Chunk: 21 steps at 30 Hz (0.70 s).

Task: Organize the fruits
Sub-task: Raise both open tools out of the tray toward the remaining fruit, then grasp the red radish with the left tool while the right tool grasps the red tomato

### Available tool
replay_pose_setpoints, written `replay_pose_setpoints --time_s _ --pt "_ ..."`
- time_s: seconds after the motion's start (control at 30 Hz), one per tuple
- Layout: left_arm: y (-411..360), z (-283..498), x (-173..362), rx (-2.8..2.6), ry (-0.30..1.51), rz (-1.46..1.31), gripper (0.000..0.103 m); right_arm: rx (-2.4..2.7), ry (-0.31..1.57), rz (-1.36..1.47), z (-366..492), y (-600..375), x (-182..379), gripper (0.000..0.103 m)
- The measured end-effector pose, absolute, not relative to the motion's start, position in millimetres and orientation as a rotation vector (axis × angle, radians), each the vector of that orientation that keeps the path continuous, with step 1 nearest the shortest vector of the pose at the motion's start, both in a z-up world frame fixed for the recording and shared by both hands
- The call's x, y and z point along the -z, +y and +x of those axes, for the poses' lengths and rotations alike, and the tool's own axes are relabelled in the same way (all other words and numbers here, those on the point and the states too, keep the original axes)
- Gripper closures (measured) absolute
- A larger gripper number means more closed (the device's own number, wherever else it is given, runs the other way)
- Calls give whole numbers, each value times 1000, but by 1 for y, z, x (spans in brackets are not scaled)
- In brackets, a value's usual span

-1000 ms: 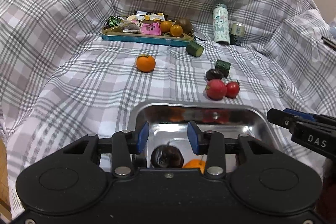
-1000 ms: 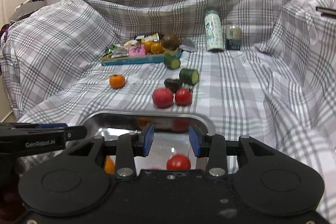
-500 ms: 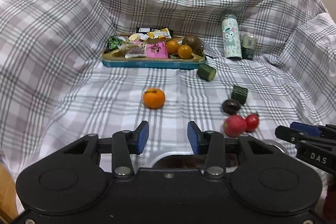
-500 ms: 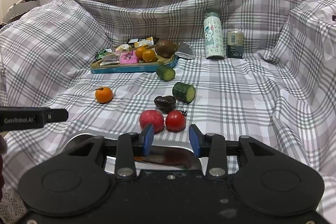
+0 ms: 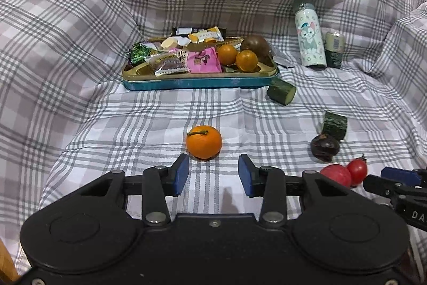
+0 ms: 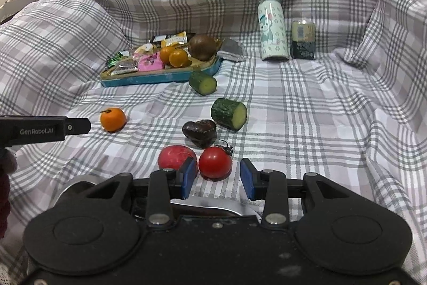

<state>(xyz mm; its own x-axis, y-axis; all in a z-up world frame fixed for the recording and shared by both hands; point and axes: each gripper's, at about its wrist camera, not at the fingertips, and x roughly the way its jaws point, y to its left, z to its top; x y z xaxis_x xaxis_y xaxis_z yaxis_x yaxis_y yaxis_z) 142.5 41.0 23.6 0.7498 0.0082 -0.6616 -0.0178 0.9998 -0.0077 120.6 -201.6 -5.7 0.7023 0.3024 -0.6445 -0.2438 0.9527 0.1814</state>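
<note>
Just short of the orange, the left hand-held gripper gapes empty, approaching; next, straddle it, then squeeze.

On the side of my left gripper, as my right wrist camera sees it, I read "GenRobot.AI" in pale letters. On my right gripper, at the edge of the left wrist view, I make out only "DA" before the picture cuts it off. The snack wrappers in the tray and the can carry print too small for me to read.
</note>
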Motion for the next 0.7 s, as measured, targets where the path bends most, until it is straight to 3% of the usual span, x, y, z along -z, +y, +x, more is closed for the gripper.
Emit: replay_pose_setpoints --time_s 0.7 --pt "28 162 -8 56 758 38 54 -333 805 42 157 -185 23 63"
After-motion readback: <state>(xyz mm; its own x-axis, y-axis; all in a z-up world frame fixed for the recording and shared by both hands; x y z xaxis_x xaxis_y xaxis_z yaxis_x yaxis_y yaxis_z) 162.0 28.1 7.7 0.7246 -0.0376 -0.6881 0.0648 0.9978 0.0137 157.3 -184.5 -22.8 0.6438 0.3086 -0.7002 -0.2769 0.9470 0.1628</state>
